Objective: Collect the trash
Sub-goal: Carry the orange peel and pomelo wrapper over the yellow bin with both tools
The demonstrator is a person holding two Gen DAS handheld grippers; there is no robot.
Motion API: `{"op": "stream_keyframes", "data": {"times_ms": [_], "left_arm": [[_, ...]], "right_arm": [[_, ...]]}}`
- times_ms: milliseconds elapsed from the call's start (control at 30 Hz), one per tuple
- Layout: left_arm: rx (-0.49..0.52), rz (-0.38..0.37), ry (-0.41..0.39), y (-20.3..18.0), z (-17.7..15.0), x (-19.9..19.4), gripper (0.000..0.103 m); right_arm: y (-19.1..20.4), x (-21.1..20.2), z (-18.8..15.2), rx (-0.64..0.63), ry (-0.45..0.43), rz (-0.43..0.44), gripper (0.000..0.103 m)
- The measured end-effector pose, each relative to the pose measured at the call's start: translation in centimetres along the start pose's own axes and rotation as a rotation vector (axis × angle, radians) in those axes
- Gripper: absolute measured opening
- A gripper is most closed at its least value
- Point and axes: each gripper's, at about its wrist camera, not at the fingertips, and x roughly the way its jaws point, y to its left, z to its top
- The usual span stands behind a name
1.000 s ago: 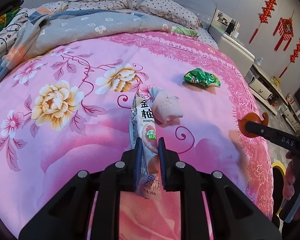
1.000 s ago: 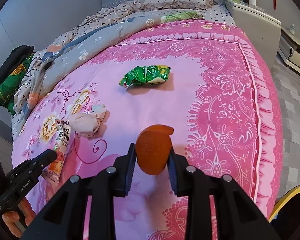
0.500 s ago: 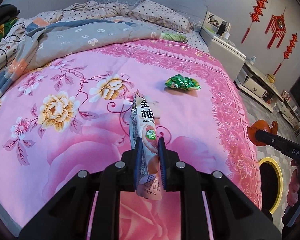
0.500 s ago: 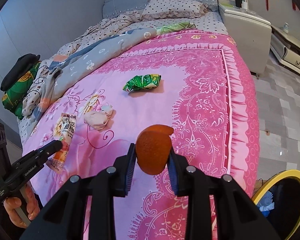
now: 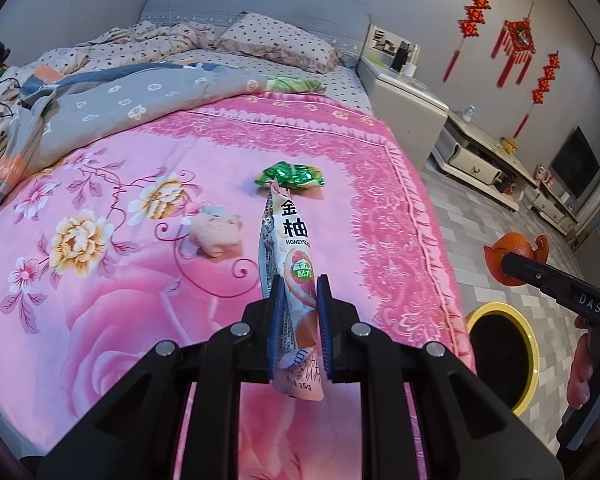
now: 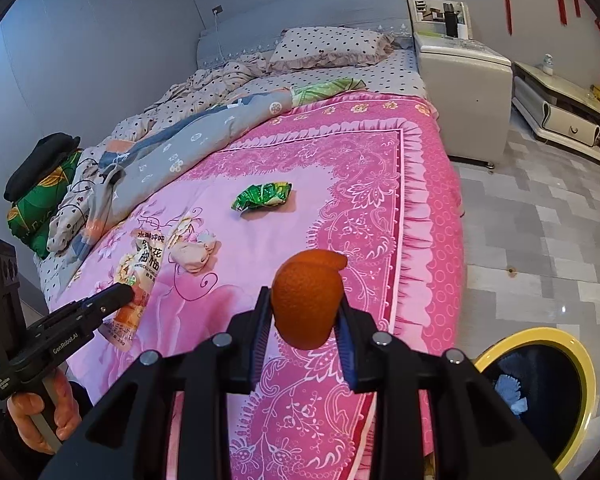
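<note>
My left gripper [image 5: 299, 312] is shut on a pink-and-white snack packet [image 5: 290, 240] and holds it above the front of the pink bed; they also show in the right wrist view, gripper [image 6: 120, 294] and packet [image 6: 144, 264]. My right gripper [image 6: 304, 320] is shut on an orange peel [image 6: 306, 298] and is off the bed's right edge, above the floor; the peel [image 5: 512, 256] shows in the left wrist view too. A green crumpled wrapper [image 5: 292, 175] [image 6: 262, 196] and a pinkish crumpled wad [image 5: 216, 232] [image 6: 194, 254] lie on the pink blanket [image 5: 100, 280].
A yellow-rimmed bin [image 5: 528, 344] [image 6: 580, 364] with a dark liner stands on the tiled floor by the bed's right front corner. A grey quilt [image 5: 120, 100] and pillows are heaped at the back left. A white bedside cabinet [image 6: 464, 92] stands beyond the bed.
Both grippers have drawn back and up from the bed with their loads. The right gripper has swung out past the bed's edge, and the bin has come further into view.
</note>
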Motion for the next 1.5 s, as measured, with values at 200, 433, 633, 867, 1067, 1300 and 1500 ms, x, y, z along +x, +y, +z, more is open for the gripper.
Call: {"op": "stream_keyframes", "data": {"times_ms": [200, 433, 633, 867, 1067, 1300, 1500], "left_arm": [[0.036, -0.061, 0.003, -3.5, 0.0, -0.6, 0.015], [0.099, -0.119, 0.000, -8.1, 0.0, -1.1, 0.015], [0.143, -0.171, 0.010, -11.7, 0.1, -0.7, 0.015], [0.198, -0.236, 0.025, -16.3, -0.4, -0.2, 0.015], [0.231, -0.282, 0.047, -19.5, -1.0, 0.6, 0.015], [0.265, -0.328, 0.084, -23.1, -2.0, 2.2, 0.015], [0.295, -0.355, 0.128, -25.6, -3.3, 4.1, 0.015]], "right_arm": [[-2.2, -2.6, -0.5, 0.028, -0.033, -0.021, 0.028], [-5.1, -5.2, -1.2, 0.073, -0.064, -0.049, 0.028], [-8.1, -7.1, -1.9, 0.120, -0.086, -0.076, 0.028], [-11.1, -9.2, -3.0, 0.174, -0.108, -0.110, 0.028], [-13.7, -10.3, -4.0, 0.218, -0.118, -0.140, 0.028], [-16.8, -11.4, -5.6, 0.281, -0.115, -0.178, 0.028], [-19.1, -11.7, -7.0, 0.322, -0.102, -0.193, 0.028]]}}
